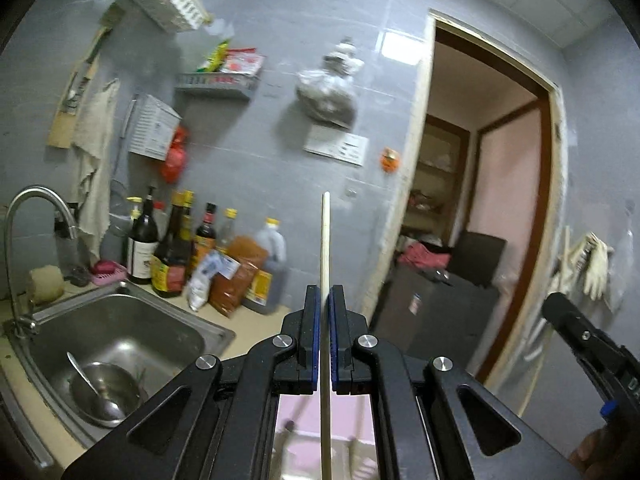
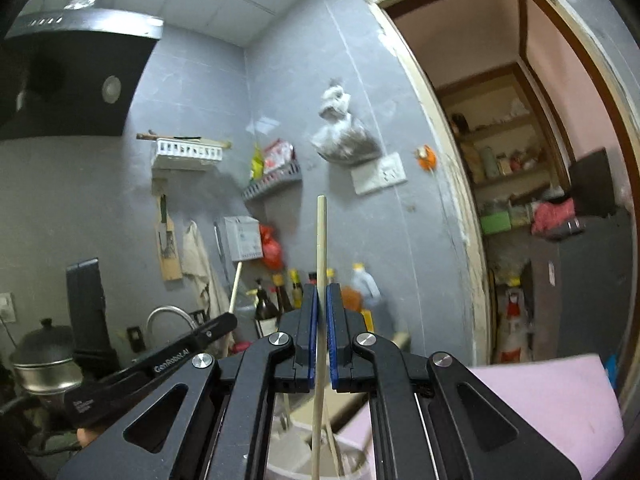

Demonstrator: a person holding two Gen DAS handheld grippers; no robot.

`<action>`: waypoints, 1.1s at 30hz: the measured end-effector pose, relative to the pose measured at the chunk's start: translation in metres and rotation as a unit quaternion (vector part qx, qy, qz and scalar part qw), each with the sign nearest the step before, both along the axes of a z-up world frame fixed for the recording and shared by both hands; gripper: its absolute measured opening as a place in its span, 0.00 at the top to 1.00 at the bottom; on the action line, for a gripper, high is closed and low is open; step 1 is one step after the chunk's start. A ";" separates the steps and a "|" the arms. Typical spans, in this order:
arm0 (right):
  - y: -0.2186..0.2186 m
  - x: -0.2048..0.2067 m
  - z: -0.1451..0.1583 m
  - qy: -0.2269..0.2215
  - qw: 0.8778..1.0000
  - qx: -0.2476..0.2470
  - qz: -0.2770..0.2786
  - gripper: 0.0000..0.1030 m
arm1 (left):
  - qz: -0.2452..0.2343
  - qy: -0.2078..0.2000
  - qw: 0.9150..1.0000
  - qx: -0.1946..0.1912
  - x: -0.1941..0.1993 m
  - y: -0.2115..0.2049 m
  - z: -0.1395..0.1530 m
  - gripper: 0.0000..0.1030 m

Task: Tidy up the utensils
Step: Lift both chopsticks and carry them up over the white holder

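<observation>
My left gripper (image 1: 325, 300) is shut on a pale wooden chopstick (image 1: 325, 248) that stands upright between its blue pads, raised high above the counter. My right gripper (image 2: 322, 298) is shut on a second pale chopstick (image 2: 321, 240), also upright. The right gripper also shows at the right edge of the left wrist view (image 1: 580, 332). The left gripper shows at lower left of the right wrist view (image 2: 160, 360) with its chopstick (image 2: 235, 286). A white container (image 2: 340, 456) with utensil handles sits blurred below the right gripper.
A steel sink (image 1: 192, 320) holds a metal bowl (image 1: 105, 394) with a spoon (image 1: 86, 376). Sauce bottles (image 1: 172, 248) line the wall behind it. A tap (image 1: 36, 204) stands at left. A pot (image 2: 44, 356) sits on the stove. An open doorway (image 1: 480, 208) is on the right.
</observation>
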State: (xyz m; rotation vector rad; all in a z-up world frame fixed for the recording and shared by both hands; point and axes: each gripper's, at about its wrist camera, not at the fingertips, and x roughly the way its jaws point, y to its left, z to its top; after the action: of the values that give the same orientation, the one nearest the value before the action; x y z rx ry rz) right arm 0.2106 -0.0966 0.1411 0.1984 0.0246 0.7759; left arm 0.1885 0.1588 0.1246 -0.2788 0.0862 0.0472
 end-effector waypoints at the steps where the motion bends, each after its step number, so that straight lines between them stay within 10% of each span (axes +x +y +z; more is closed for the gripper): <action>1: 0.006 0.000 -0.001 -0.004 1.000 -0.001 -0.002 0.97 | 0.000 -0.002 1.000 -0.004 0.004 0.006 -0.003 0.98; 33: 0.057 0.035 -0.092 0.042 0.996 -0.067 -0.027 0.96 | -0.012 0.041 0.998 -0.038 0.011 0.023 -0.088 0.98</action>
State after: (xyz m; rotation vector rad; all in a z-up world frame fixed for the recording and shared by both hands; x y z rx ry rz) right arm 0.2452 -0.0397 0.0488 0.1031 0.1505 0.7098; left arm 0.1990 0.1817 0.0362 -0.3525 0.1728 0.0310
